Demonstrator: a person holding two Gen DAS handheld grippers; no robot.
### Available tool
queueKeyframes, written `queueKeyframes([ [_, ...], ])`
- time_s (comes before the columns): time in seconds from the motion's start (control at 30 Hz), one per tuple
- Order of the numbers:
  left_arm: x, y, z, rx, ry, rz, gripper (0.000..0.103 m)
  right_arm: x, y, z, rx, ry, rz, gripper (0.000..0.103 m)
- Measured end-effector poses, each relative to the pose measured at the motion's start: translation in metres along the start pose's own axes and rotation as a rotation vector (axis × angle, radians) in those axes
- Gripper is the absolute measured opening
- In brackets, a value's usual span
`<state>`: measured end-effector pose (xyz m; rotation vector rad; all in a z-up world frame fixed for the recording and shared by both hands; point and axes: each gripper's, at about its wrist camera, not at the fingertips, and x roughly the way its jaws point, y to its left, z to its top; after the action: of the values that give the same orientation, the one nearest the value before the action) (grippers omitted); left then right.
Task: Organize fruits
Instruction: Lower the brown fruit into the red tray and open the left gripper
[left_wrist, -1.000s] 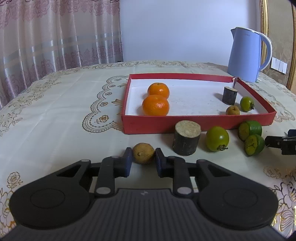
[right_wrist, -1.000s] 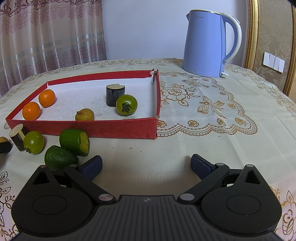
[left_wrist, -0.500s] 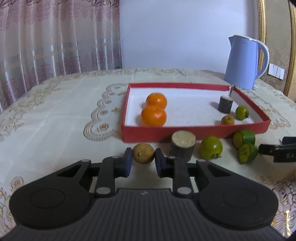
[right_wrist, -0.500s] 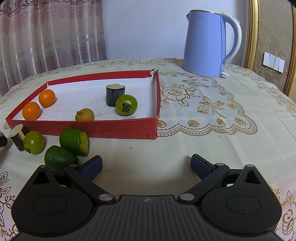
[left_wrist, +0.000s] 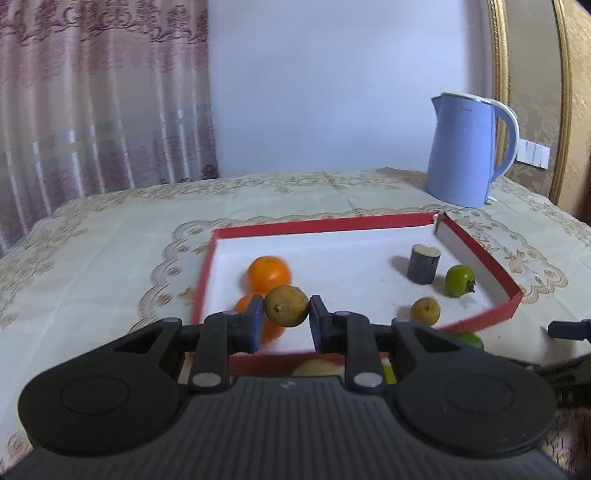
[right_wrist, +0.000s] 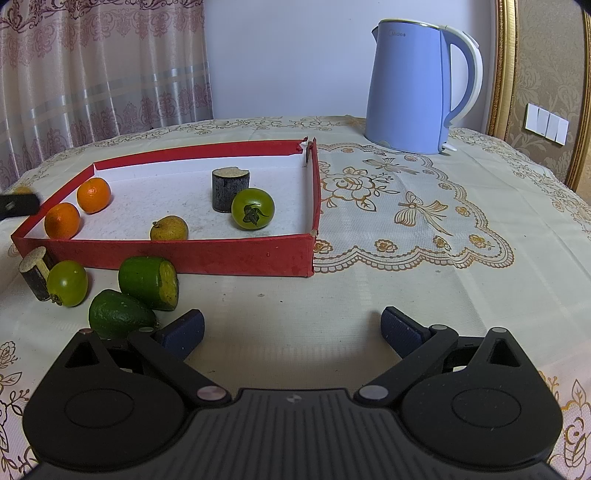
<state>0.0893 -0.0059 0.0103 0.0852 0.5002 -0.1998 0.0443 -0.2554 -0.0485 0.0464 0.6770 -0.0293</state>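
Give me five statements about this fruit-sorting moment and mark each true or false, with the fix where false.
1. The left gripper is shut on a small brown fruit. True.
2. The right gripper holds a green tomato. False: its jaws stand wide open with nothing between them.
3. Two oranges lie inside the red tray. True.
4. The blue kettle stands inside the tray. False: it stands on the tablecloth beyond the tray's far corner.
5. No green fruit lies outside the tray. False: a green tomato and two green cut pieces lie on the cloth in front of it.
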Motion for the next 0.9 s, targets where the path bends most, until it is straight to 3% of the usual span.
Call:
queueKeyframes([
  [0.27,0.053,-0.019,0.011,0.040,0.064,-0.037,0.023,0.000,0.000,0.000,0.000,0.000,0.000,0.102],
  [0.6,0.095,-0.014,0.012,-0.009,0.180,-0.042,0.023,0.000,0.000,0.000,-0.001,0.000,0.000,0.102],
  [0.83,0.096,-0.019,0.010,0.026,0.165,-0.025,0.025,0.000,0.000,0.000,0.000,0.000,0.000,0.103],
  [0.9,0.095,-0.022,0.008,0.041,0.159,-0.023,0.033,0.000,0.000,0.000,0.000,0.000,0.001,0.103],
])
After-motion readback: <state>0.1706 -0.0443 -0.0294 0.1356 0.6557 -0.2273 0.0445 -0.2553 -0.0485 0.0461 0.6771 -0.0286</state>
